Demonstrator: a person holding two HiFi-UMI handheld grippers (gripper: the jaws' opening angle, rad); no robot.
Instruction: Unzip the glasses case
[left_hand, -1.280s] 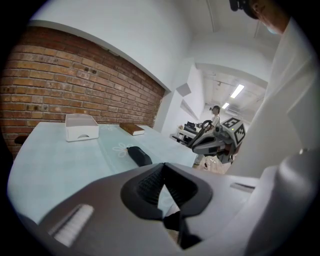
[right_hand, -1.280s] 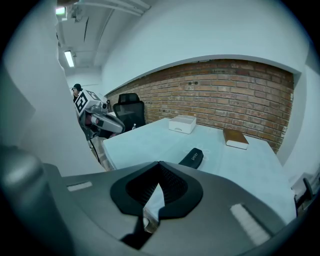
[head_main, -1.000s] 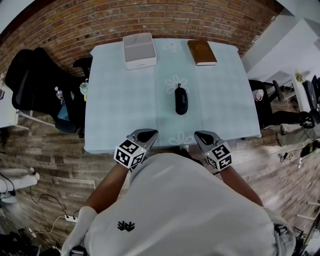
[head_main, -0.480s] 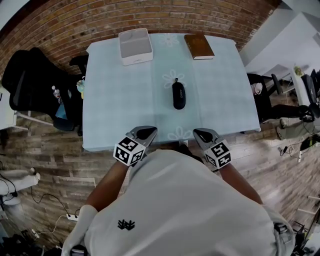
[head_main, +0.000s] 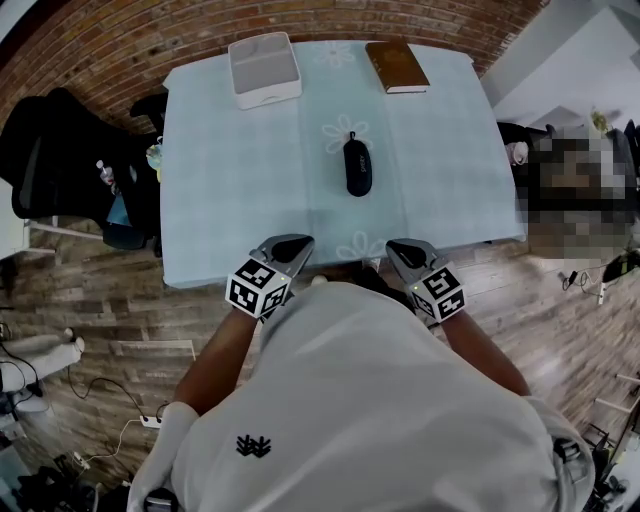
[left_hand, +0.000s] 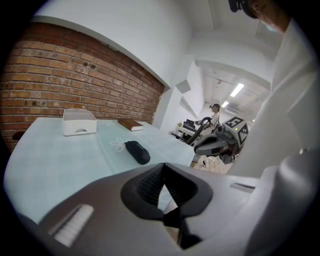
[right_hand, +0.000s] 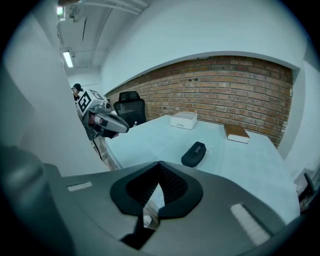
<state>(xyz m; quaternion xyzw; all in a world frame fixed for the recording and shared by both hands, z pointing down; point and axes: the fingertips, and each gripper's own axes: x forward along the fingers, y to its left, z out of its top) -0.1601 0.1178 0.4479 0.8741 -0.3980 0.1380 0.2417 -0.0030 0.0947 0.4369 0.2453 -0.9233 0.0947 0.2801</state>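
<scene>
A black oval glasses case lies zipped shut near the middle of the pale blue table; it also shows in the left gripper view and the right gripper view. My left gripper hovers at the table's near edge, well short of the case, with its jaws shut on nothing. My right gripper is level with it to the right, also shut and holding nothing. Both point toward the case.
A white box stands at the far left of the table and a brown book at the far right. A black office chair is left of the table. A brick wall runs behind.
The head view has shifted a little, so the table sits higher in the picture. Both grippers stay at the near edge, and the case has not moved.
</scene>
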